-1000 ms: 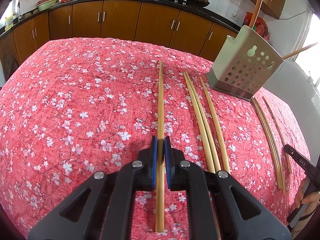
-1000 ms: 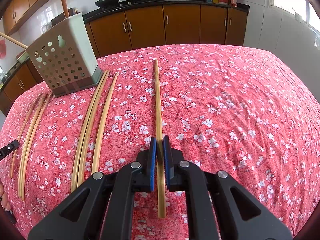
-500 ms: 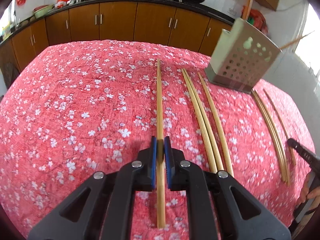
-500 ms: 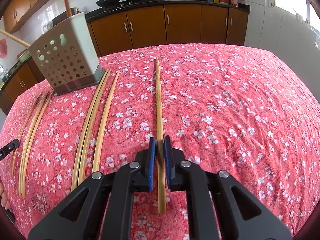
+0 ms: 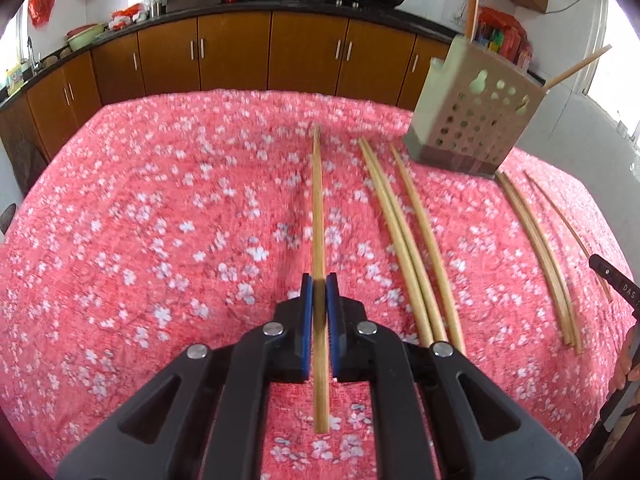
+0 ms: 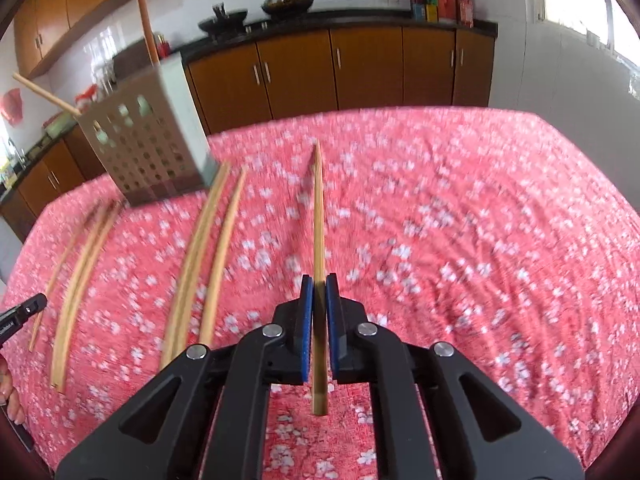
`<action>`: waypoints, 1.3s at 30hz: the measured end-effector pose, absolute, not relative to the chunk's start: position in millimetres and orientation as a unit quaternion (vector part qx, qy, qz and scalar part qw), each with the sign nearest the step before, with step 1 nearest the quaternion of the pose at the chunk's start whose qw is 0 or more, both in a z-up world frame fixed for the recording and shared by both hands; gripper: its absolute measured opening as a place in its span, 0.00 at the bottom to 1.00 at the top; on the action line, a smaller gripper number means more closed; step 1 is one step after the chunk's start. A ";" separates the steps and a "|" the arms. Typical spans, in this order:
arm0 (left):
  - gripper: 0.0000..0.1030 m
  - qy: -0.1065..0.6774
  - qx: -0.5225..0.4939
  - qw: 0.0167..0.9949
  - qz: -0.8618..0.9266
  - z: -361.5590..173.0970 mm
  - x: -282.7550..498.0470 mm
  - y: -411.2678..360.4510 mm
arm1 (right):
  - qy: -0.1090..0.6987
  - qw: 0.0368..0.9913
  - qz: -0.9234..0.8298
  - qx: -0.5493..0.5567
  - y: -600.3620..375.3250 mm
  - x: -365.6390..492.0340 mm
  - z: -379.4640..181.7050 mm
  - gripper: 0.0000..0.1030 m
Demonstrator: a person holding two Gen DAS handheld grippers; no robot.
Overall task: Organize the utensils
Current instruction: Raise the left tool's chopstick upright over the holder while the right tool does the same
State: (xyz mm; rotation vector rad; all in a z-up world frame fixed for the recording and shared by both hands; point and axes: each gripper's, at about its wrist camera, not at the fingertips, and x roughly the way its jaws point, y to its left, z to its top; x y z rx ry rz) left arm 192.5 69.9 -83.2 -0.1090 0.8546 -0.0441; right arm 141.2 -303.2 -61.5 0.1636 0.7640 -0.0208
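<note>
My left gripper [image 5: 319, 280] is shut on a bamboo chopstick [image 5: 317, 208], held just above the red floral tablecloth [image 5: 140, 240]. My right gripper [image 6: 319, 280] is shut on another bamboo chopstick [image 6: 318, 216], also lifted off the cloth. A beige perforated utensil holder [image 5: 476, 120] stands at the far right in the left wrist view and at the far left in the right wrist view [image 6: 148, 148]; two chopsticks stick out of it. Several loose chopsticks [image 5: 412, 240] lie between the grippers, with more [image 5: 536, 252] past them.
Brown kitchen cabinets [image 5: 240, 52] and a dark counter with woks run behind the table. The other gripper's tip shows at the edge of each view, at the right [image 5: 616, 284] and at the left [image 6: 20, 312].
Both grippers have risen and tilted with their chopsticks clamped; the table sinks lower in both views and the holder shifts toward the centre in the right wrist view.
</note>
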 end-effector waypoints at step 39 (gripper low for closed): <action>0.08 0.152 -0.068 0.979 -0.120 146.8 187.4 13.0 | 0.044 0.987 0.112 0.106 -250.5 132.2 160.2 0.07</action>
